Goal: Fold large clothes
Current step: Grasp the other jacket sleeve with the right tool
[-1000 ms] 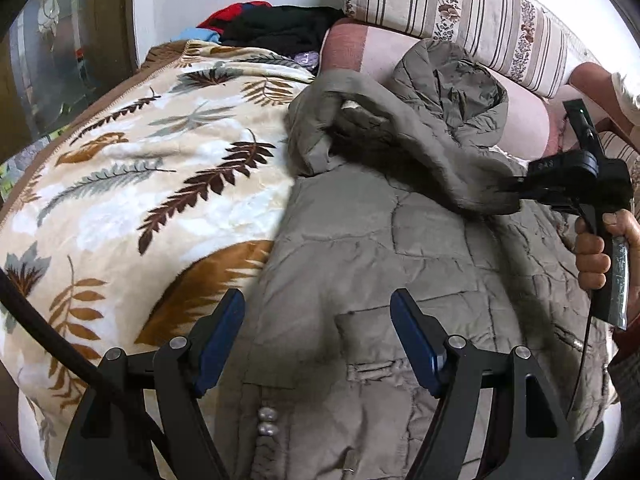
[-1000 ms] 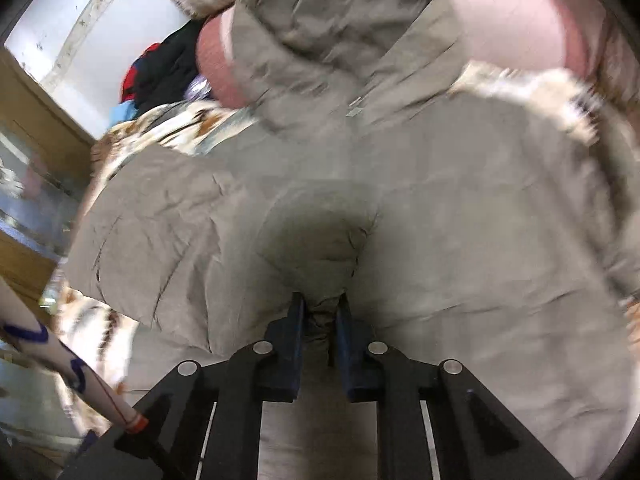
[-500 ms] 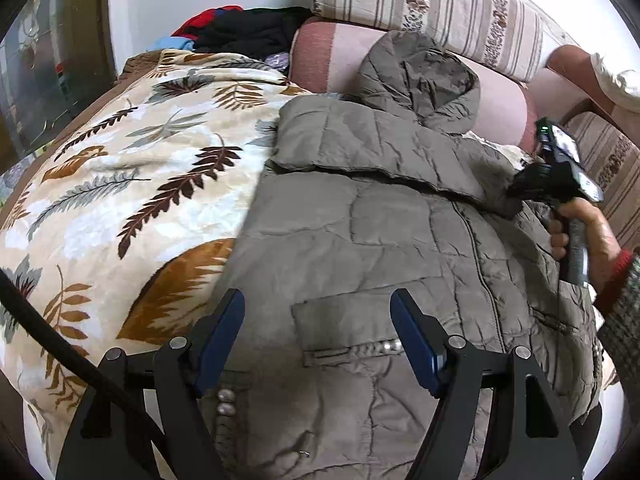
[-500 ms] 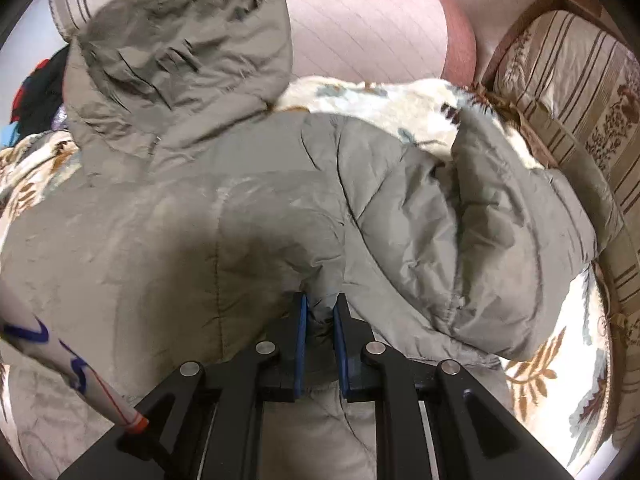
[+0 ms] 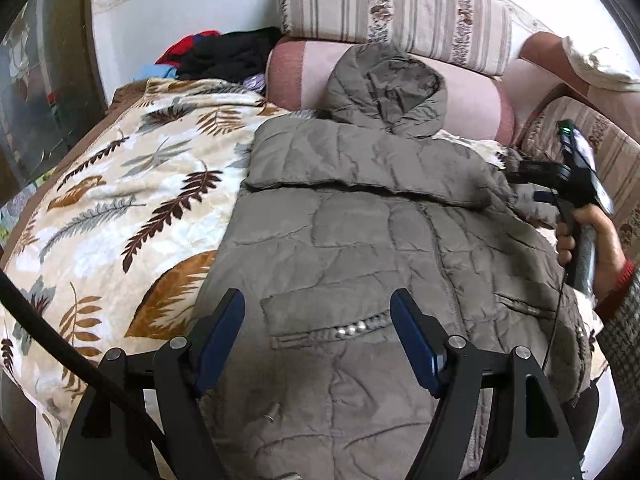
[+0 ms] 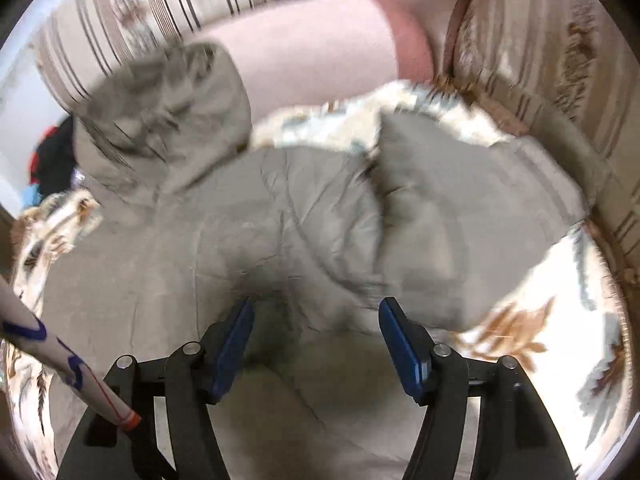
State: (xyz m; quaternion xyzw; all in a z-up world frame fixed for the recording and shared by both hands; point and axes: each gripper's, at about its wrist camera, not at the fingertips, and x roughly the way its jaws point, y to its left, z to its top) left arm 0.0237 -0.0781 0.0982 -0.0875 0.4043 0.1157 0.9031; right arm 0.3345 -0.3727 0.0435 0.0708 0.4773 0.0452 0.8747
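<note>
A grey-brown quilted hooded jacket [image 5: 360, 248] lies front up on a leaf-patterned blanket [image 5: 120, 208]. Its left sleeve [image 5: 352, 164] is folded across the chest, and its hood [image 5: 384, 84] rests against the pink bolster. My left gripper [image 5: 318, 332] is open and empty, hovering above the jacket's lower front near a pocket. My right gripper [image 6: 314, 336] is open and empty just above the jacket's chest [image 6: 240, 248]; it also shows in the left wrist view [image 5: 516, 172] at the jacket's right shoulder. The right sleeve [image 6: 460, 208] lies out to the right.
A pink bolster [image 5: 460, 108] and striped cushions [image 5: 400, 12] line the sofa back. A pile of dark and red clothes [image 5: 224, 56] sits at the far left corner. A striped sofa arm [image 6: 560, 60] borders the right side.
My right gripper carried the left sleeve across the chest, laid it flat, then opened and let it go. My left gripper stayed open over the lower front.
</note>
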